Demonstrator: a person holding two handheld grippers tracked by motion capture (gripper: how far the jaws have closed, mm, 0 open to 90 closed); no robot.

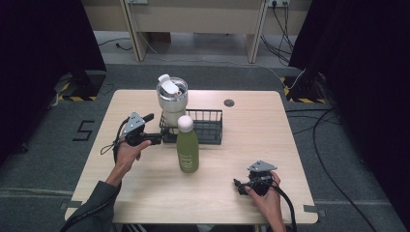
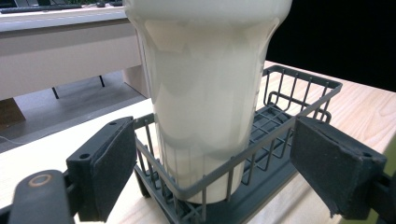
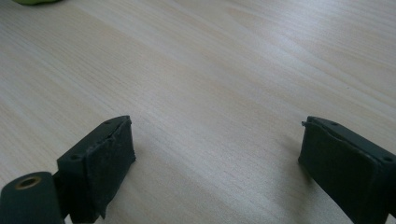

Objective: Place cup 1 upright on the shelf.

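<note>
Pale wooden desk (image 1: 145,193) is carrying a dark wire basket (image 1: 208,126) toward its far edge, and a green bottle (image 1: 187,150) is standing just before it.

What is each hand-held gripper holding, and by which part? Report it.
Nothing. The left hand-held gripper is open around the wire basket's end below the cream tumbler; the right hand-held gripper is open over bare table.

A light wooden table (image 1: 270,145) stands on grey carpet (image 1: 43,145). Black curtains (image 1: 38,38) hang at both sides. Beyond, pale desk legs (image 1: 133,34) rise, cables (image 1: 329,145) trail across the floor, and a "5" (image 1: 84,130) is marked on the carpet.
</note>
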